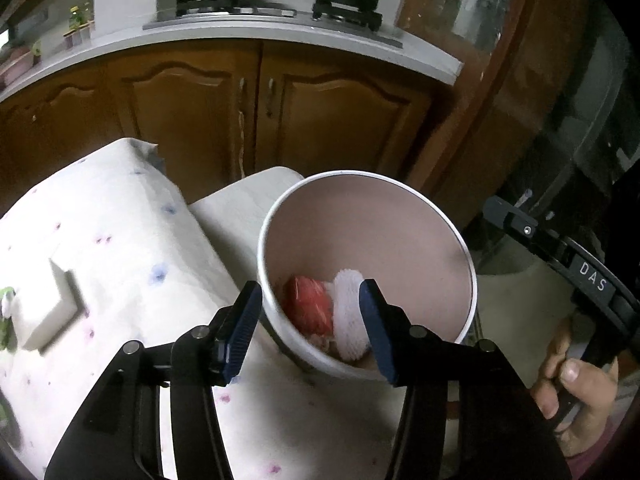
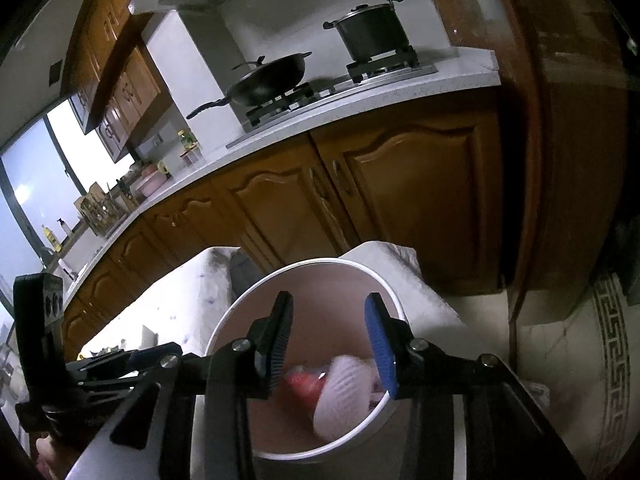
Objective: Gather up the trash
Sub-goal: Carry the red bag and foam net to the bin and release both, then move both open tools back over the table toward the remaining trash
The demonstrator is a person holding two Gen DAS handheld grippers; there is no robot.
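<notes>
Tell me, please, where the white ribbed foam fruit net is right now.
In both wrist views, the white ribbed foam fruit net lies at the bottom of the round white paper bucket, right of the red crumpled wrapper.

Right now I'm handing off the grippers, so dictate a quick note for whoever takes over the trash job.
Left gripper: open, nothing held, jaws straddling the near rim of the bucket.
Right gripper: open, empty, over the bucket mouth.
Things: the red wrapper and the white foam net lie in the bottom of the bucket, which stands at the edge of the cloth-covered table.
Done: those two pieces are binned.
Left: check the table's far left edge, where something green shows, too cut off to identify.
</notes>
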